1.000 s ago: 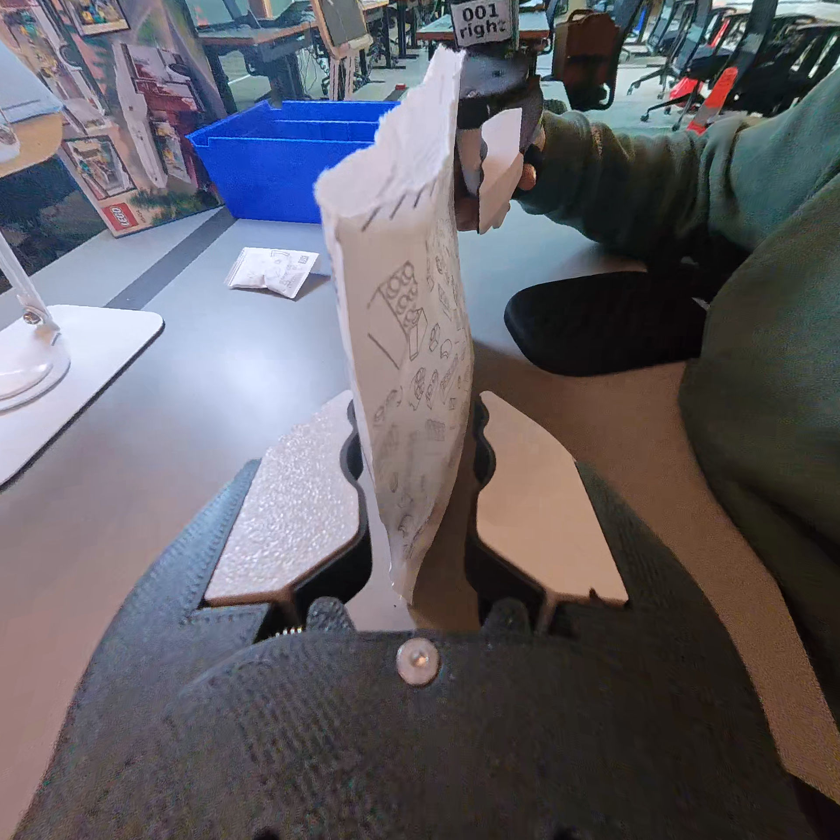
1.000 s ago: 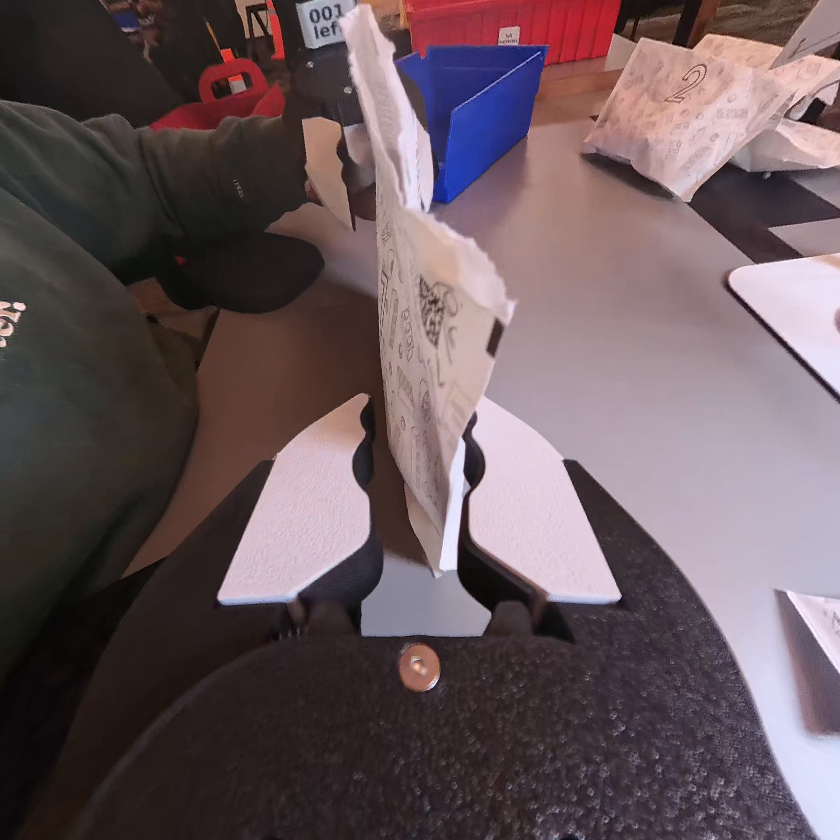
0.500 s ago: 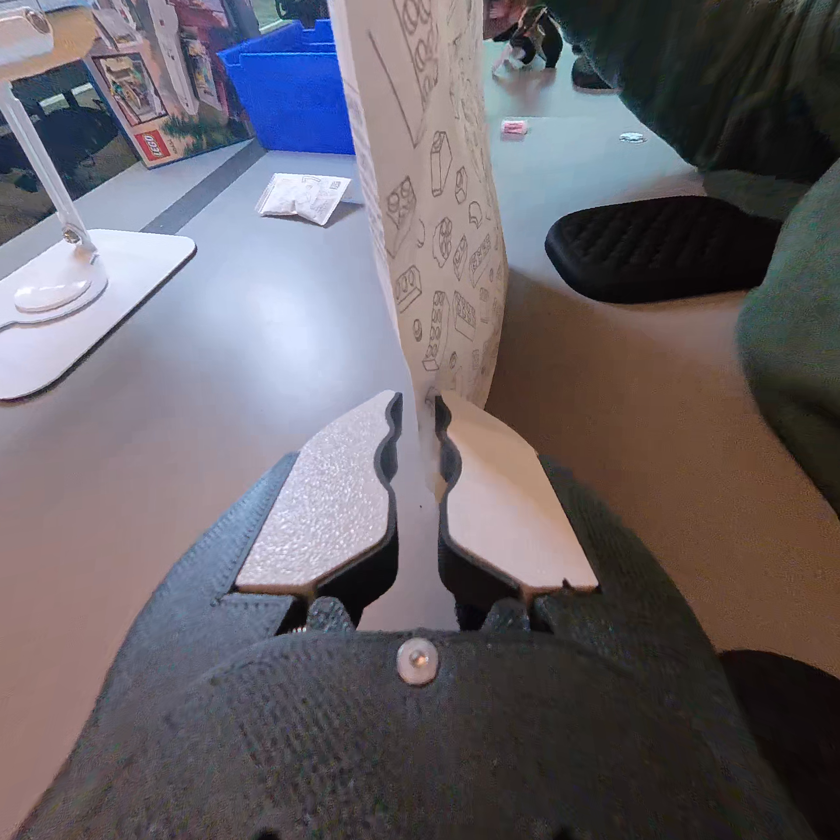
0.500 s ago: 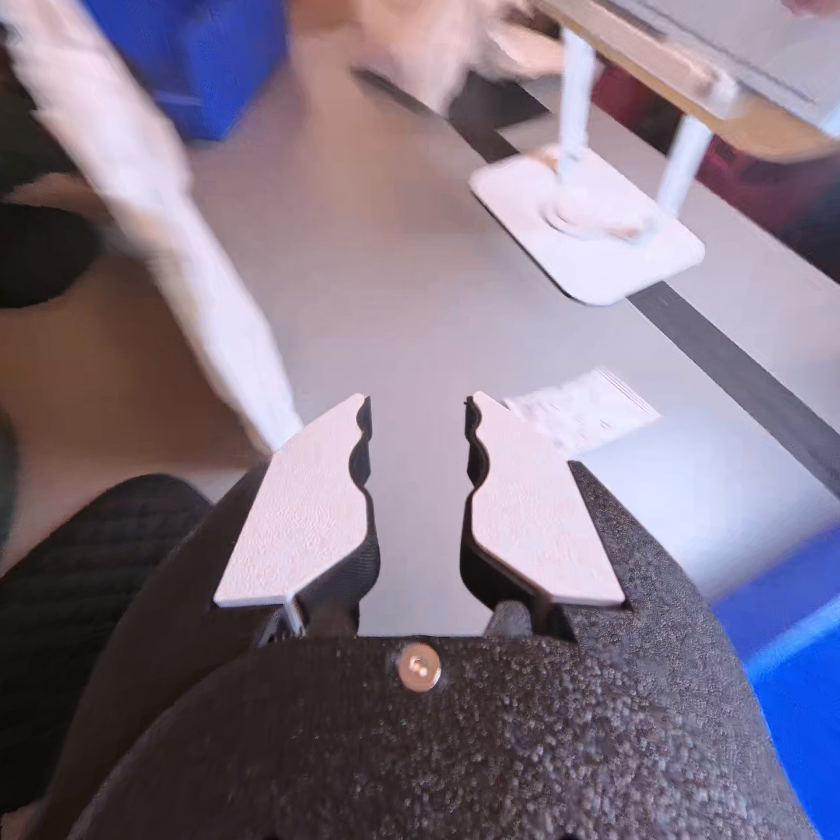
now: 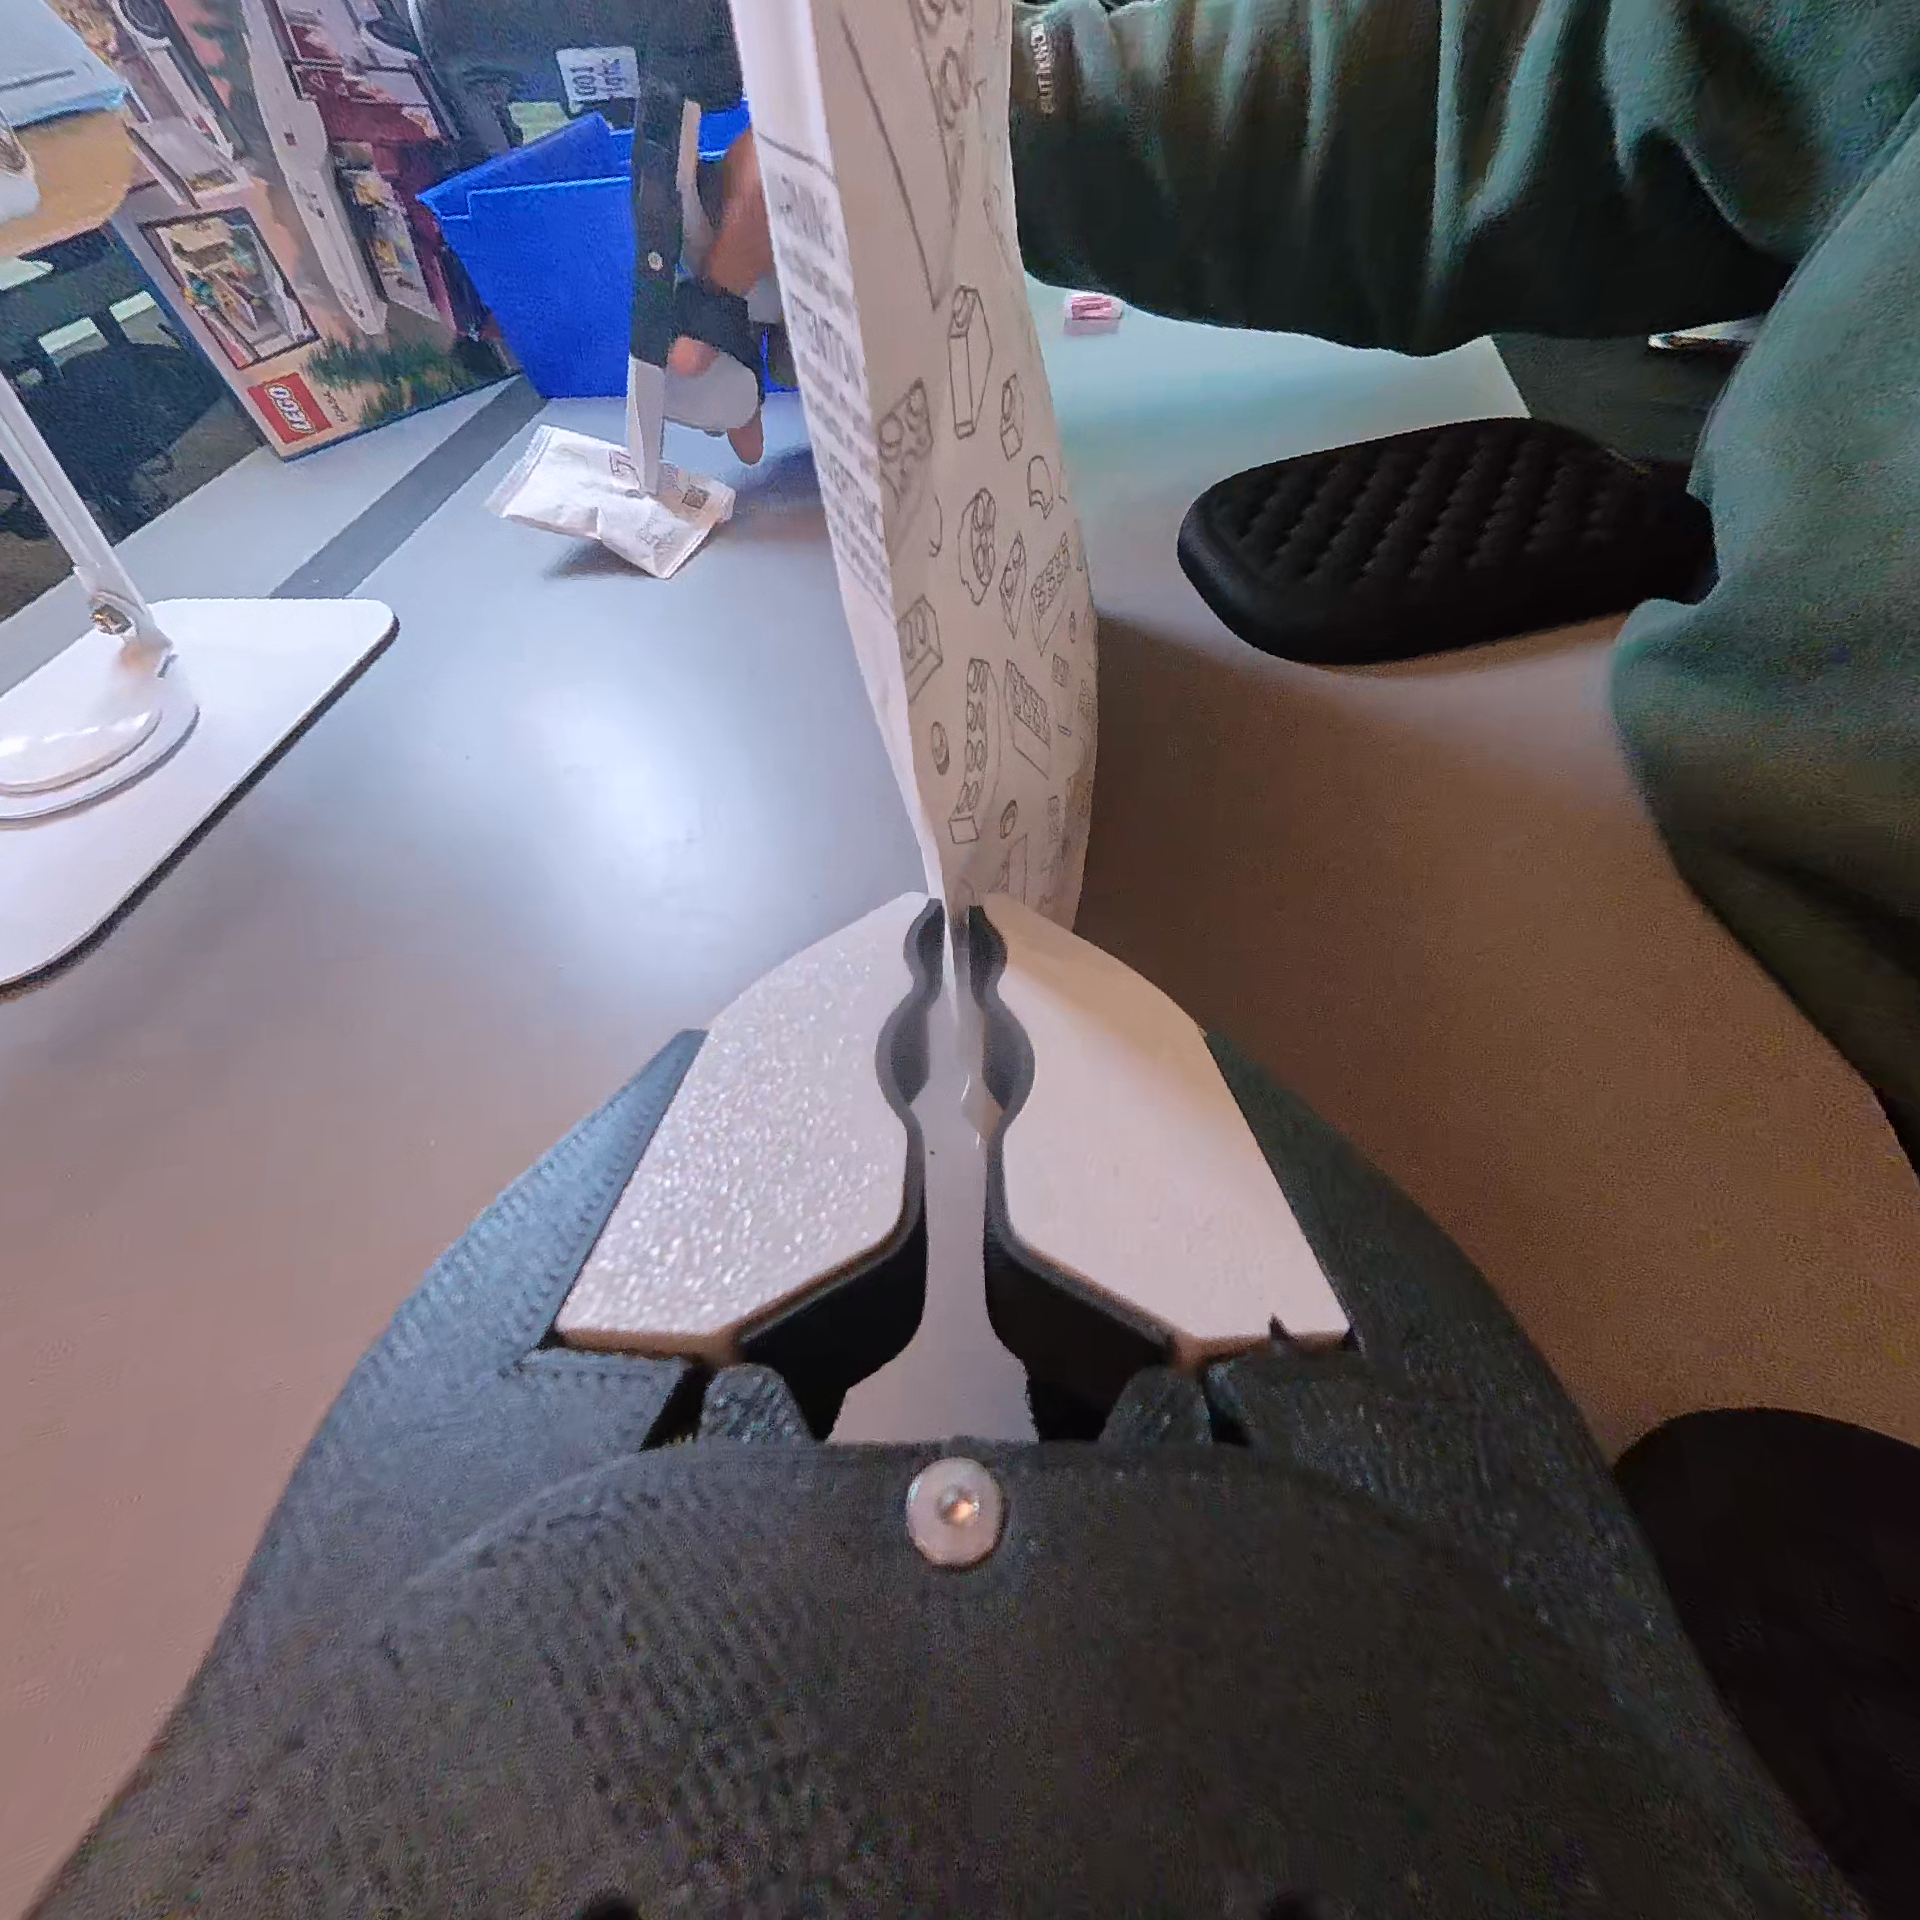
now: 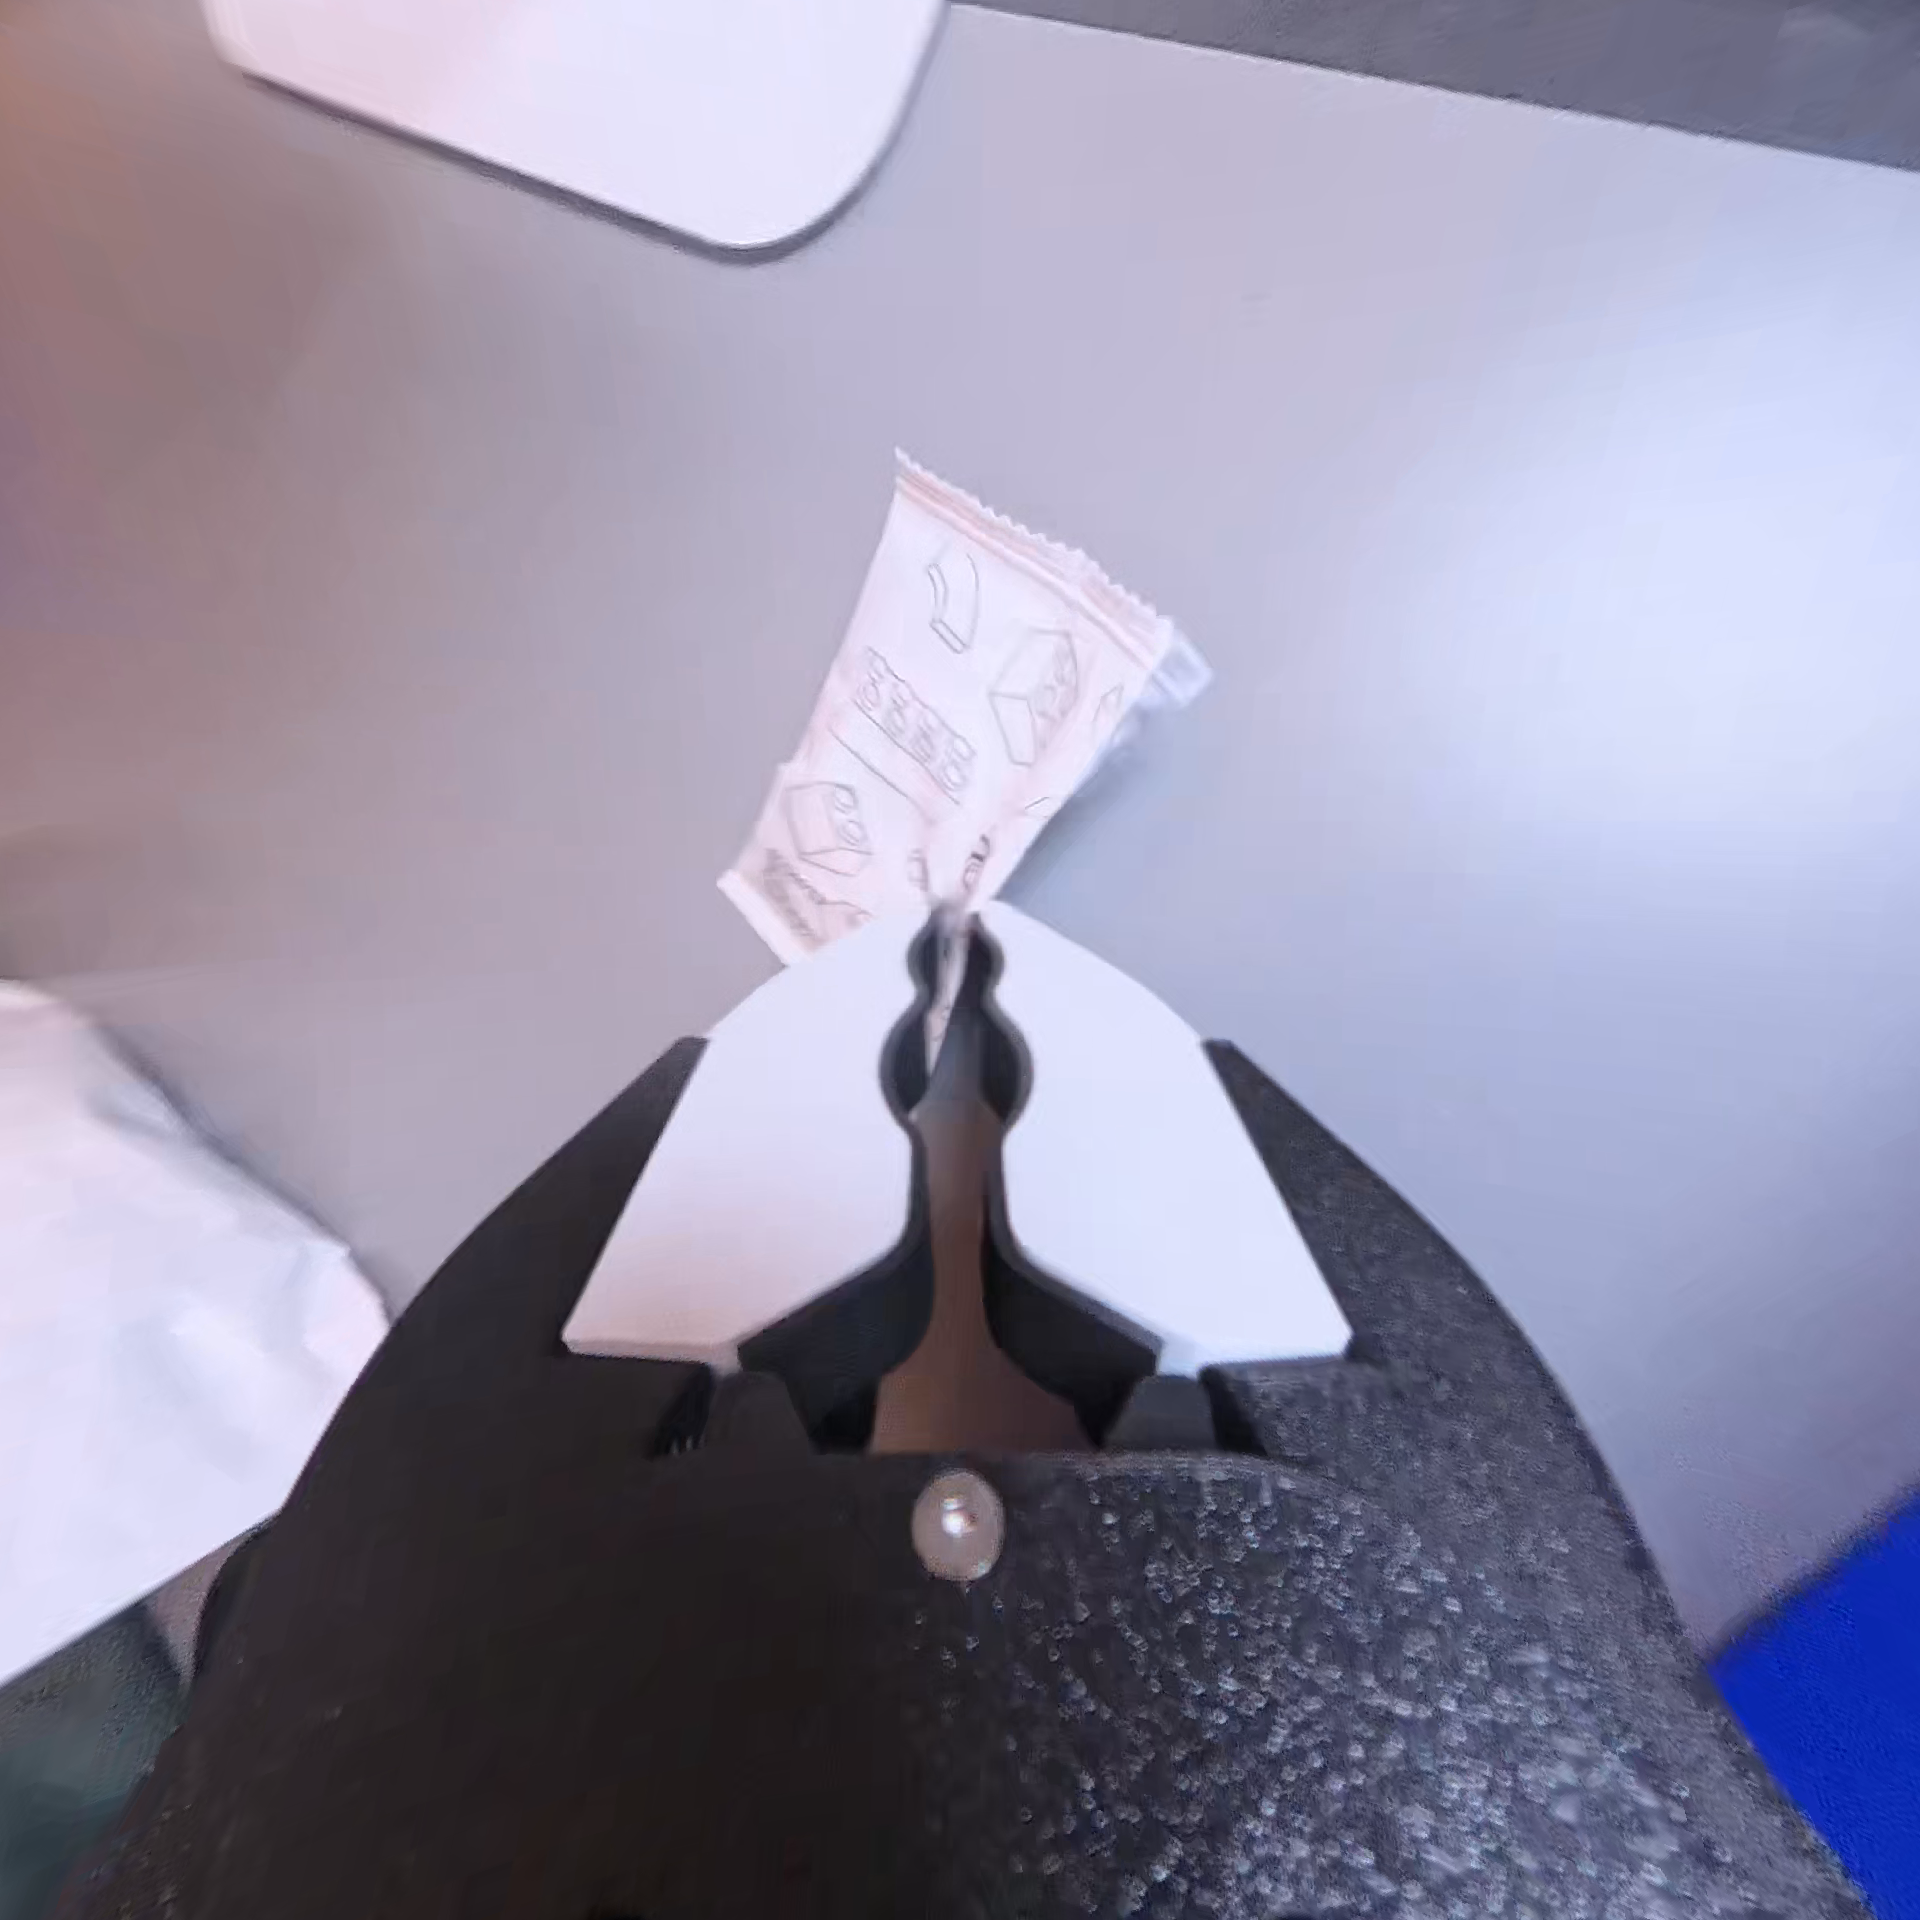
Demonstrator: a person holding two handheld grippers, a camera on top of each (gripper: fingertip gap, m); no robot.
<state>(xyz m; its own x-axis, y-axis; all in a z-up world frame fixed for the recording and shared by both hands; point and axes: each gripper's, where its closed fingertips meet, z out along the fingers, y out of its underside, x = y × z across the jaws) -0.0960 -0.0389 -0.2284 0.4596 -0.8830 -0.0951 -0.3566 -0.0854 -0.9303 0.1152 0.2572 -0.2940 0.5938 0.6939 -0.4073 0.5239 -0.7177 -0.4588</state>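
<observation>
Paper bag (image 5: 940, 436), white with printed brick outlines, hangs upright over the grey table (image 5: 540, 727), its bottom edge pinched in the left gripper (image 5: 957, 914); jaws nearly together, both pads pressing the thin paper seam, bag rising out of the top of the left wrist view. Right gripper (image 6: 953, 928) has jaws almost closed on a corner of a small packet (image 6: 956, 717), same white paper with brick drawings and a zigzag top edge; the packet sticks up from the fingertips, tilted to the right, above the table (image 6: 1455, 520). Left wrist view shows that gripper farther off (image 5: 652, 473), tips down on the small packet (image 5: 623, 514), which is lifted at one end off the table, a hand (image 5: 727, 260) behind it. Green sleeve (image 5: 1403, 156) crosses the top right, black pad (image 5: 1444, 540) on the table beneath it. White stand base (image 5: 187, 748) sits at left, with a toy box (image 5: 260, 239) and blue bin (image 5: 551, 270) beyond. Right wrist view is blurred: white base corner (image 6: 623, 94) at top, blue edge (image 6: 1829, 1704) at lower right, pale white shape (image 6: 135, 1351) at lower left, cannot tell what it is.
</observation>
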